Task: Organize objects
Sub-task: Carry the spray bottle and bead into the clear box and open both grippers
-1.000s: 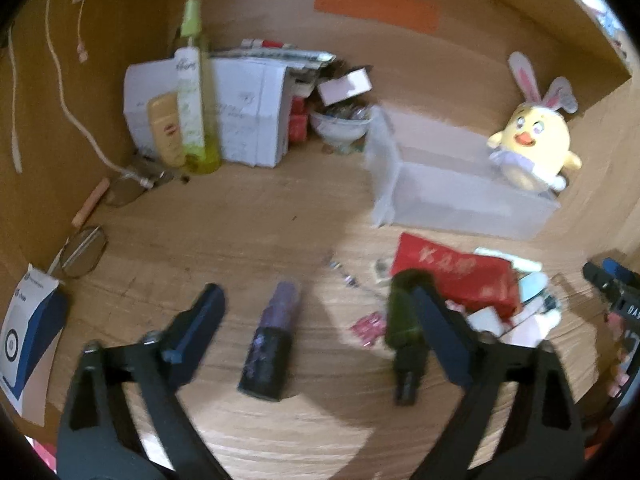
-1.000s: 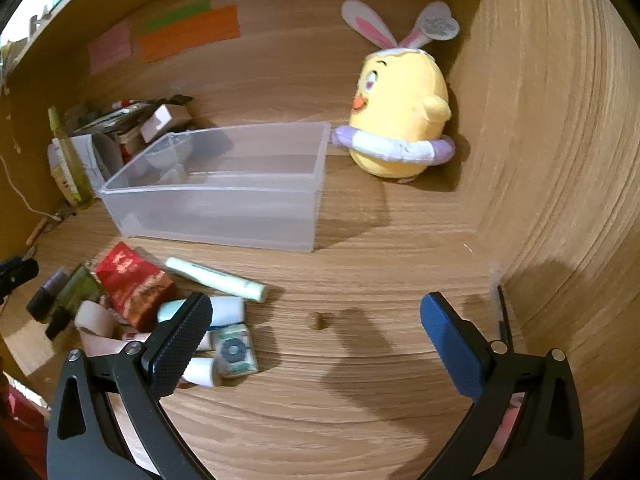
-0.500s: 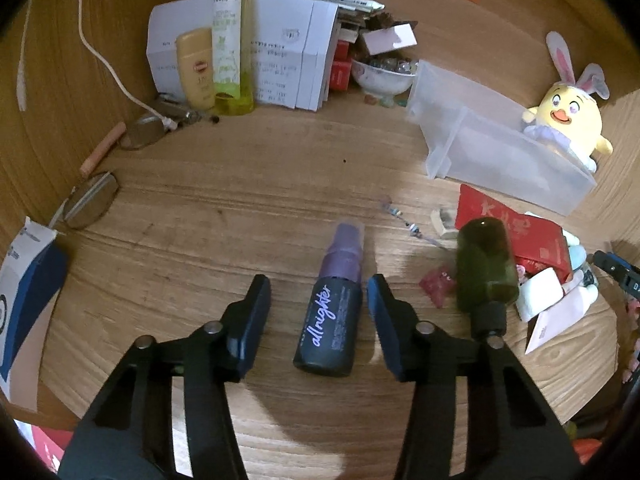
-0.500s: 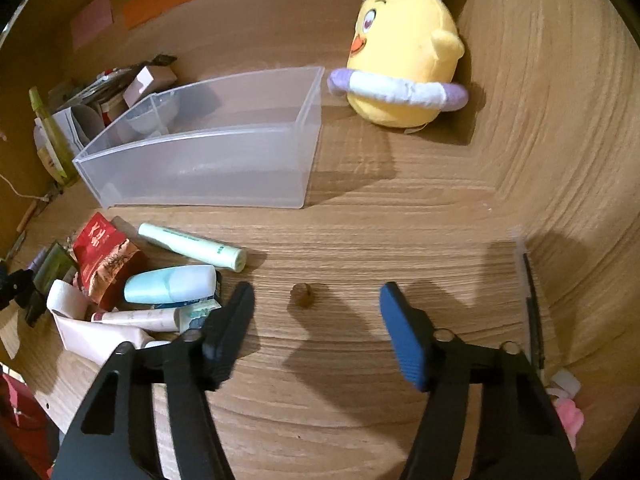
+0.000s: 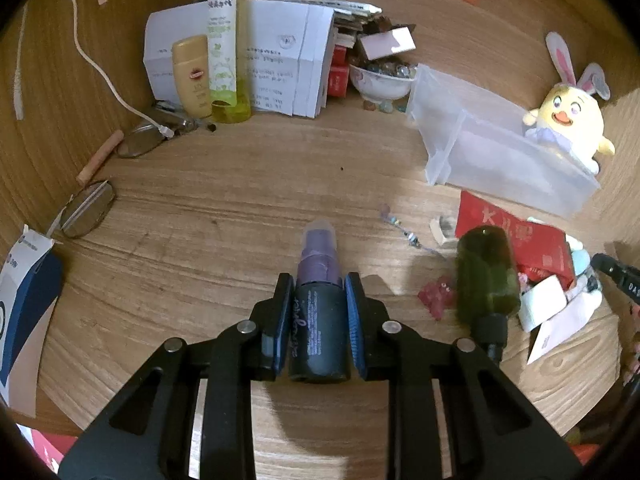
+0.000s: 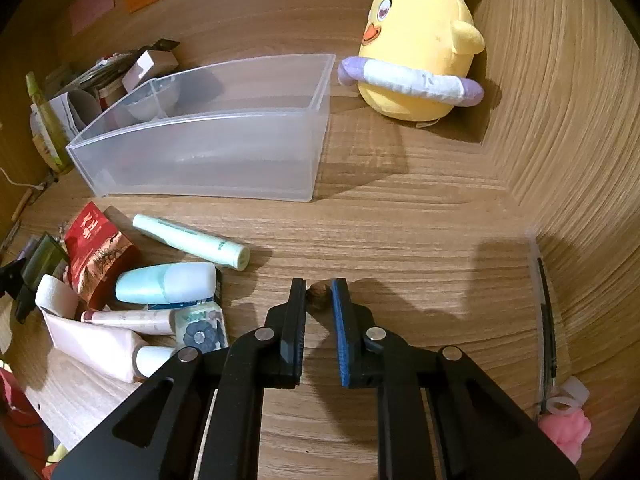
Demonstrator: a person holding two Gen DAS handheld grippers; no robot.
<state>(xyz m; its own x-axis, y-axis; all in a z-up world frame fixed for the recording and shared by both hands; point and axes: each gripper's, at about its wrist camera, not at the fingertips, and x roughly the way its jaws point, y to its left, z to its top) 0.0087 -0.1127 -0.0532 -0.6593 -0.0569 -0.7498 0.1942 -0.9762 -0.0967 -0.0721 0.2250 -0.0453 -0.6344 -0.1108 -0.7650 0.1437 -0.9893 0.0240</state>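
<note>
My left gripper (image 5: 319, 280) is shut on a dark spray bottle with a purple cap (image 5: 318, 312) that lies on the wooden desk. A dark green bottle (image 5: 485, 276) lies to its right. My right gripper (image 6: 319, 286) is shut on a small brown bead (image 6: 319, 292) on the desk. A clear plastic bin (image 6: 224, 148) stands behind it, empty, and also shows in the left wrist view (image 5: 496, 156). Left of the right gripper lie a red packet (image 6: 96, 252), a mint tube (image 6: 192, 242), a light blue bottle (image 6: 168, 283) and a pink tube (image 6: 96, 346).
A yellow chick plush (image 6: 416, 60) sits at the back right corner. White boxes (image 5: 248, 68), a green spray bottle (image 5: 222, 44), a bowl (image 5: 380, 80), glasses (image 5: 86, 210) and a blue-white box (image 5: 24, 292) stand at the left. A pink item (image 6: 564, 432) lies by the right wall.
Both grippers moved forward and closed: the left onto the dark spray bottle, the right onto the small brown bead.
</note>
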